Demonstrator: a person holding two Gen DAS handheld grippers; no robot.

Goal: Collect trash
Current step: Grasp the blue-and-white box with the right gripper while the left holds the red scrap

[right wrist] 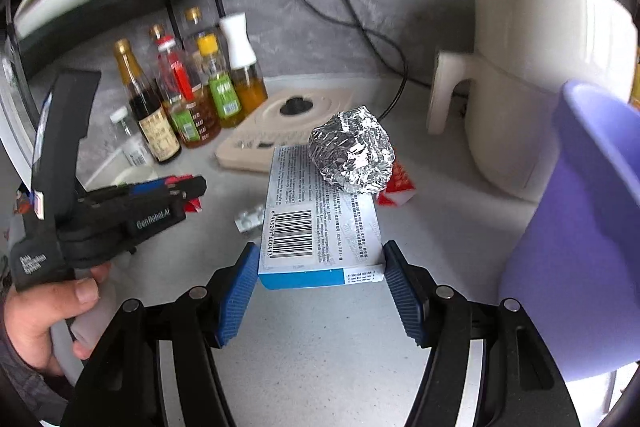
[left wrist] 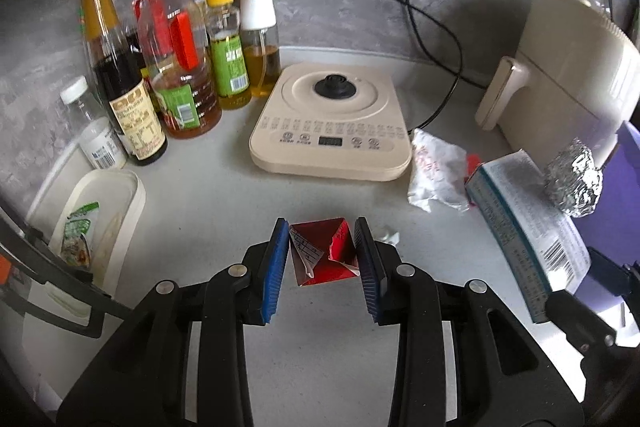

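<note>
My left gripper [left wrist: 322,227] is shut on a crumpled red carton [left wrist: 324,255], held just above the grey counter [left wrist: 224,195]. My right gripper [right wrist: 320,253] is shut on a white-and-blue box [right wrist: 316,223] with a barcode, gripping it by its near end. A crumpled foil ball [right wrist: 352,151] rests on the box's far end. The left wrist view shows the same box [left wrist: 524,223] and foil ball [left wrist: 574,179] at the right. A crumpled white wrapper [left wrist: 436,171], a small white scrap [left wrist: 390,238] and a silvery blister piece [right wrist: 250,217] lie on the counter. A purple bin [right wrist: 580,227] stands close on the right.
Several oil and sauce bottles [left wrist: 180,67] stand at the back left beside a cream cooker base [left wrist: 332,119]. A cream appliance with a handle [right wrist: 520,87] fills the back right, with cables [left wrist: 436,27] behind it. A white tray [left wrist: 100,227] holds a green packet. A red packet [right wrist: 396,187] lies behind the box.
</note>
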